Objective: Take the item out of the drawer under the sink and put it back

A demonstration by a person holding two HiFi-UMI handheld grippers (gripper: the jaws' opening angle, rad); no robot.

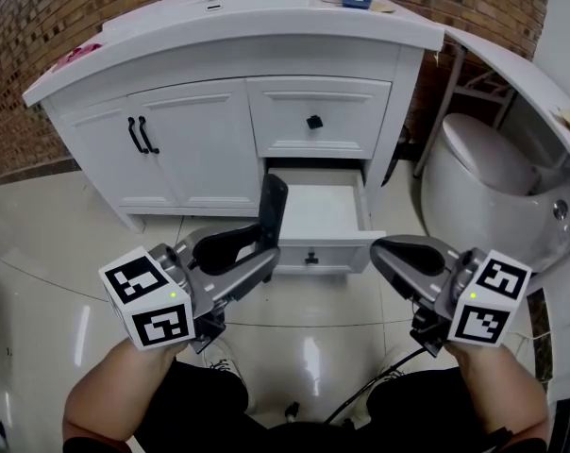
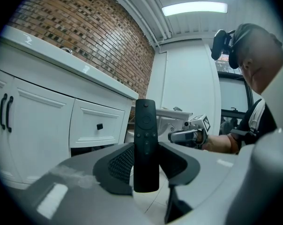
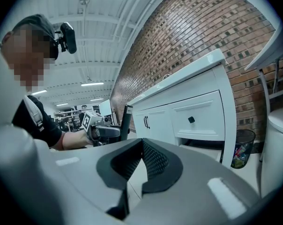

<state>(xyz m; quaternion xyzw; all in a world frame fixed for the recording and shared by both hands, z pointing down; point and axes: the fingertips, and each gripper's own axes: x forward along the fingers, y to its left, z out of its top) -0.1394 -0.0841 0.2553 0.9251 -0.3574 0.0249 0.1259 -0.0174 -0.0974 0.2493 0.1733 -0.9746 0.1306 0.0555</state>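
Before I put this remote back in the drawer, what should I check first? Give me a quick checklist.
1. Remote clamped upright between the left gripper fingers: ok.
2. Lower drawer pulled open: ok.
3. Room inside the drawer: ok, the visible bottom looks bare.
4. Right gripper empty and off to the side of the drawer: ok.
5. Grip firm enough for the move: cannot tell.
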